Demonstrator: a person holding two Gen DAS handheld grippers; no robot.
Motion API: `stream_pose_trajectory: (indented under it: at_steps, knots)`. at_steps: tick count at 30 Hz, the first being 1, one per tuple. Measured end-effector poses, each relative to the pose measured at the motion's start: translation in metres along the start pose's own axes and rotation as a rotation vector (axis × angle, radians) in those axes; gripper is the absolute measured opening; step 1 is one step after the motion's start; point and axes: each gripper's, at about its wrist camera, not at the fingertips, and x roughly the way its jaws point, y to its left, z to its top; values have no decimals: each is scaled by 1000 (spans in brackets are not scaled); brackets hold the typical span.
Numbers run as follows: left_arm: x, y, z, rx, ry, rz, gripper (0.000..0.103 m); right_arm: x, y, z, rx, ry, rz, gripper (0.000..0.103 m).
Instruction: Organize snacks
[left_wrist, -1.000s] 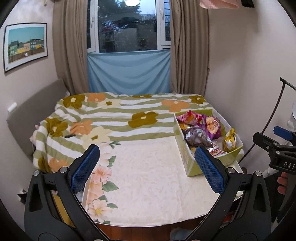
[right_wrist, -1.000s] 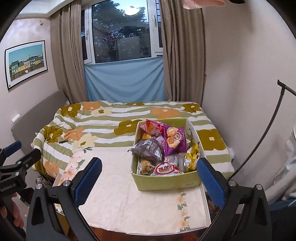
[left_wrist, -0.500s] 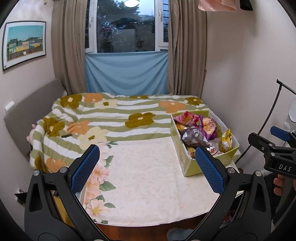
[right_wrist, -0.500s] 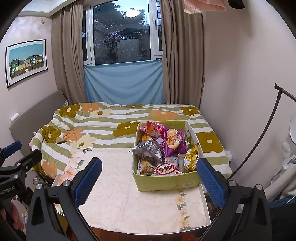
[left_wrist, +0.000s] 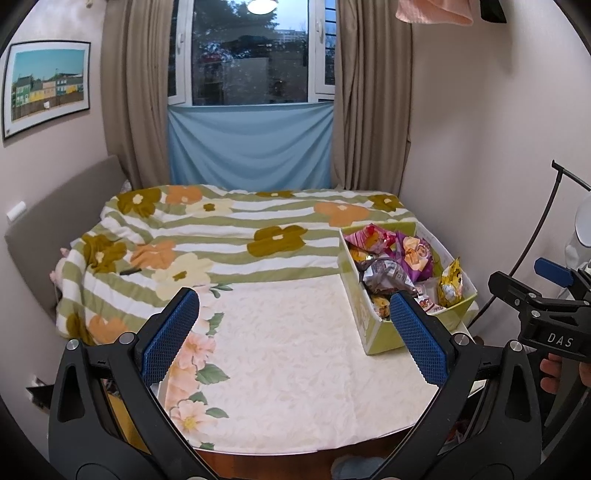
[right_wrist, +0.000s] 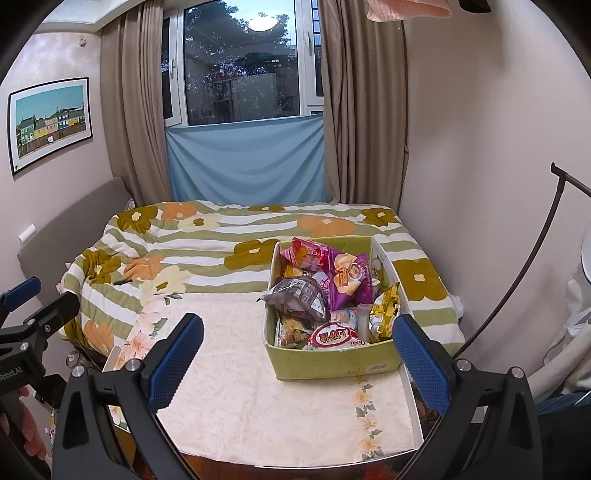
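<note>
Both tongs hover spread wide and empty above the desk (right_wrist: 258, 398). Left tongs (left_wrist: 295, 336) sit over the bare cream cloth; right tongs (right_wrist: 295, 363) face the green snack box (right_wrist: 332, 360) at the desk's far right, by the bed (right_wrist: 207, 236). It is heaped with packets: grey bag (right_wrist: 299, 295), purple bag (right_wrist: 349, 277).

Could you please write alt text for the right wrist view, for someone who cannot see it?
A green box full of snack packets sits on a cloth-covered table, ahead of the open, empty right gripper. Behind lies a flowered bed; the left gripper shows at the left edge.
</note>
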Motion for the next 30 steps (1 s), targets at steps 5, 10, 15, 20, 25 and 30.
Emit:
stream_pose_trajectory:
  at_steps: [5, 10, 15, 20, 25, 30]
  knots:
    - [1, 0, 1, -6, 2, -2, 102, 1, 3, 0, 4, 6, -3, 102]
    - [4, 3, 3, -6, 4, -1, 102, 2, 2, 0, 5, 5, -2, 102]
    - [5, 4, 3, -4, 2, 2, 102, 1, 3, 0, 4, 3, -1, 102]
    - [6, 6, 2, -7, 1, 5, 102, 6, 3, -1, 8, 1, 1, 102]
    - [5, 9, 1, -11, 1, 12, 102, 7, 5, -2, 10, 0, 2, 102]
    - [-2, 10, 0, -10, -10, 37, 102, 6, 7, -2, 8, -2, 4, 102]
